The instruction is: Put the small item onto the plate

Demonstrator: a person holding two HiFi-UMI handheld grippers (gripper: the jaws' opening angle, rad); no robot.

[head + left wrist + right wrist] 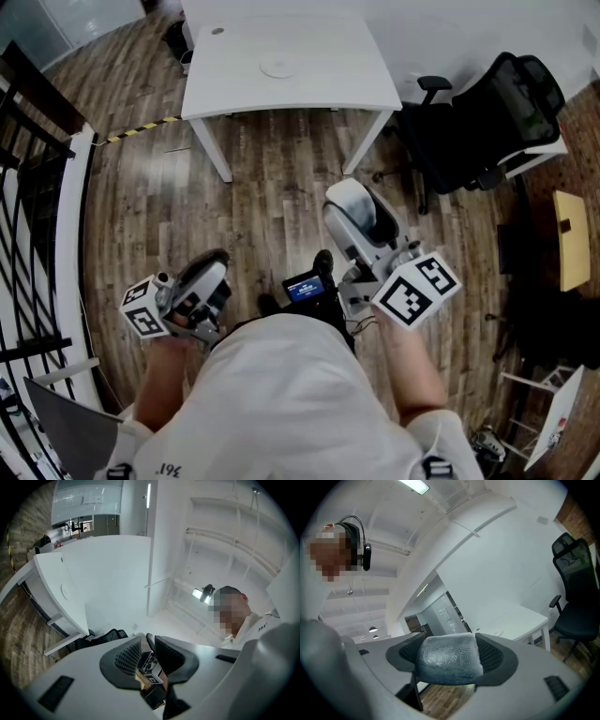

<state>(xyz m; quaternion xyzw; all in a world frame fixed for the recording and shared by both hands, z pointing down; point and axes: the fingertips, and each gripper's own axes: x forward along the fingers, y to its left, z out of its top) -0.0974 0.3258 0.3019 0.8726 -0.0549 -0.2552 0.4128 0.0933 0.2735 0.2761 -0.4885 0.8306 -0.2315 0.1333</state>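
Judged as partway through: pickup done, carry and set-down left. Clamped crosswise in the right tongs (450,654), jaws closed against both its sides: the small item (449,663), up in the air and touching nothing else. Looks like a grey-blue lump wrapped in crinkly, shiny film, rounded on top, bulging out past the jaw pads towards the camera; probably soft, so likely to squash a little under the grip. Well ahead of both tongs, beyond a stretch of wooden floor (272,197): the white worktop (328,80), with the pale round plate (278,67) near its middle, bare as far as can be told from here. Left to do: walk up, bring the right tongs over the plate, lower, let go. Left tongs (148,641) off to the left of the body, jaws drawn in to a narrow slit, gripping nothing.
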